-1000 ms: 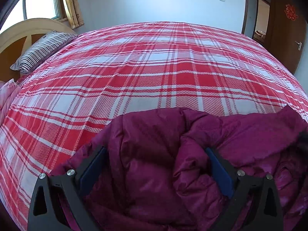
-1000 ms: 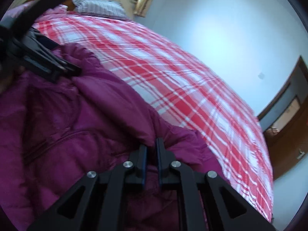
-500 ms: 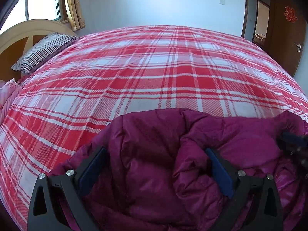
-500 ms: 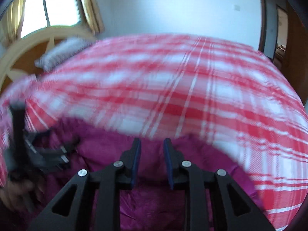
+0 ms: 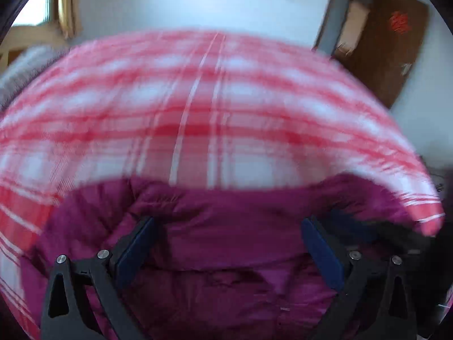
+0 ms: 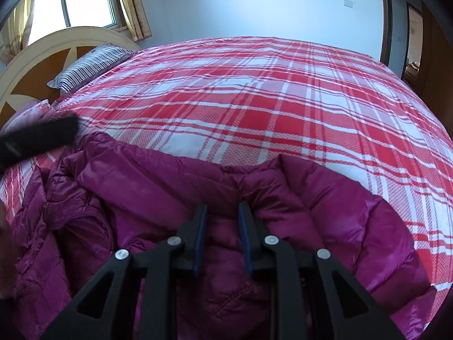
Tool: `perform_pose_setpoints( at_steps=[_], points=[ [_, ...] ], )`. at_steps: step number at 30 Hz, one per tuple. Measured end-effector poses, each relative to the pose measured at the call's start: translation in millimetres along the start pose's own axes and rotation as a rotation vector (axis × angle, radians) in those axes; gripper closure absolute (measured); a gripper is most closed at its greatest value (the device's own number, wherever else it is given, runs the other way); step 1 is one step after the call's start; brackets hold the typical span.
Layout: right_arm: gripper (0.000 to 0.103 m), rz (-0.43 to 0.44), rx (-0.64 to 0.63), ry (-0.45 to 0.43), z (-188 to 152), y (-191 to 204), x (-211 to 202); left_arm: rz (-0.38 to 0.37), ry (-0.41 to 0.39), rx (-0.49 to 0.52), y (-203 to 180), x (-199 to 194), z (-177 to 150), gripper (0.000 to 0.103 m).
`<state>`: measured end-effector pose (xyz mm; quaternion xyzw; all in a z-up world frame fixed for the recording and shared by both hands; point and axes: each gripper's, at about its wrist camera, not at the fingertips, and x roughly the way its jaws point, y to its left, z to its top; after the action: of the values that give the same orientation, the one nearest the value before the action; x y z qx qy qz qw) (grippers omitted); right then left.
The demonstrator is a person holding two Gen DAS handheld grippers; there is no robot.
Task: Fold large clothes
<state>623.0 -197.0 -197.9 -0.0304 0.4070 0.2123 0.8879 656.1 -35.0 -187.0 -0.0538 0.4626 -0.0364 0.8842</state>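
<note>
A magenta puffer jacket lies crumpled on the near part of a bed with a red and white plaid sheet. In the right wrist view my right gripper hovers over the jacket's middle with its jaws a small gap apart and nothing between them. In the blurred left wrist view my left gripper is wide open over the jacket, gripping nothing. The left gripper also shows as a dark blurred bar at the left of the right wrist view.
A striped pillow and a cream and wood headboard are at the bed's far left, under a curtained window. A brown door and doorway are at the right. Plaid sheet stretches beyond the jacket.
The right gripper let go of the jacket fold, opened a little and swung round to face the bed. The left gripper has swung quickly to the right, blurring its view; it stays wide open.
</note>
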Motion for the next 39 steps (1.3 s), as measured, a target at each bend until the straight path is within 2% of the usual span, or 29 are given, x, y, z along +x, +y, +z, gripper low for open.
perform_pose_setpoints(
  at_steps=[1,6,11,39],
  points=[
    [0.079,-0.002,-0.002,-0.001,1,1,0,0.005,0.008,-0.011,3,6,-1,0.001],
    [0.079,-0.006,-0.006,-0.006,0,1,0,0.024,-0.07,-0.008,3,7,-13,0.001],
    [0.079,0.003,0.006,0.0,0,-1,2,0.098,-0.069,0.036,-4,11,-14,0.001],
    [0.079,0.016,0.022,0.011,0,-3,4,0.129,-0.077,0.056,-9,15,-16,0.001]
  ],
)
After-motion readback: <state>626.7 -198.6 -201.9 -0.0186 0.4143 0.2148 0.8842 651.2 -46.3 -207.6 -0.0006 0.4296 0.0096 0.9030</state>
